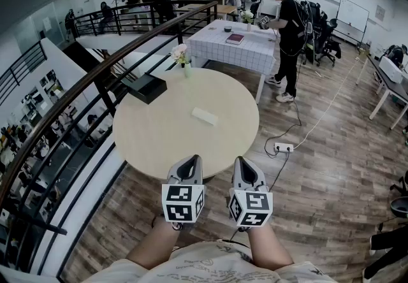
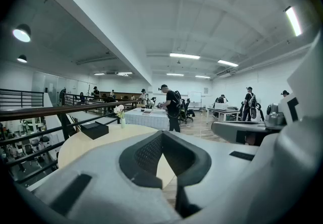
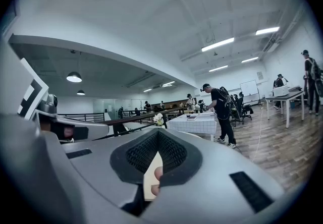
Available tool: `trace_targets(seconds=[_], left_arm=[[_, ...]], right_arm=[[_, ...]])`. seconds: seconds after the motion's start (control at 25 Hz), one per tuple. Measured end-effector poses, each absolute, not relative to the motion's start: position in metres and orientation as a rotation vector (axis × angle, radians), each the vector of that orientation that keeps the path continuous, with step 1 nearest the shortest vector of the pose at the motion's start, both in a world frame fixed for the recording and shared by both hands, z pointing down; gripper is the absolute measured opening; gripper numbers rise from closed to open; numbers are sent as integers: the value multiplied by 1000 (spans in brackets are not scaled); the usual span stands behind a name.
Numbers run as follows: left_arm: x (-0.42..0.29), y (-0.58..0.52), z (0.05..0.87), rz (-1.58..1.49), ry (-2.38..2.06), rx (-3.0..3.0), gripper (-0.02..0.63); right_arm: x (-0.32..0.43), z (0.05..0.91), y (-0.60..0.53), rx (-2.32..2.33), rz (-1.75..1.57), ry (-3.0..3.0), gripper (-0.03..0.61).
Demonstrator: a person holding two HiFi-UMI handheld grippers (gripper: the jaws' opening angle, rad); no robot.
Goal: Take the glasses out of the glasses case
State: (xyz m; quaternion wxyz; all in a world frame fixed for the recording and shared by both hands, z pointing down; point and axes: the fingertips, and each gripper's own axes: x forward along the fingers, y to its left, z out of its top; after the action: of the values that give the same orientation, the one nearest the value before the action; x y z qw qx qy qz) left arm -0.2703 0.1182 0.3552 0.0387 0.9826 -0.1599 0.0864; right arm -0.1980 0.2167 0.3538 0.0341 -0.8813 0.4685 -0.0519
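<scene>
At the near edge of the round pale wooden surface (image 1: 159, 138), the grey left claw (image 1: 190, 162) and right claw (image 1: 246, 166) are pressed together, empty. The pale flat rectangular glasses case (image 1: 204, 116) lies at that surface's middle: best spread both, pin its base, lift the lid. No legible writing.
</scene>
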Motion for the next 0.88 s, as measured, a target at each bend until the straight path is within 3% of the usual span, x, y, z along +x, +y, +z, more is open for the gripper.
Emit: trace_targets(seconds=[0.88], left_arm=[[-191, 137, 380, 312, -435, 2977, 12]], right_arm=[[-138, 375, 238, -2663, -220, 1487, 9]])
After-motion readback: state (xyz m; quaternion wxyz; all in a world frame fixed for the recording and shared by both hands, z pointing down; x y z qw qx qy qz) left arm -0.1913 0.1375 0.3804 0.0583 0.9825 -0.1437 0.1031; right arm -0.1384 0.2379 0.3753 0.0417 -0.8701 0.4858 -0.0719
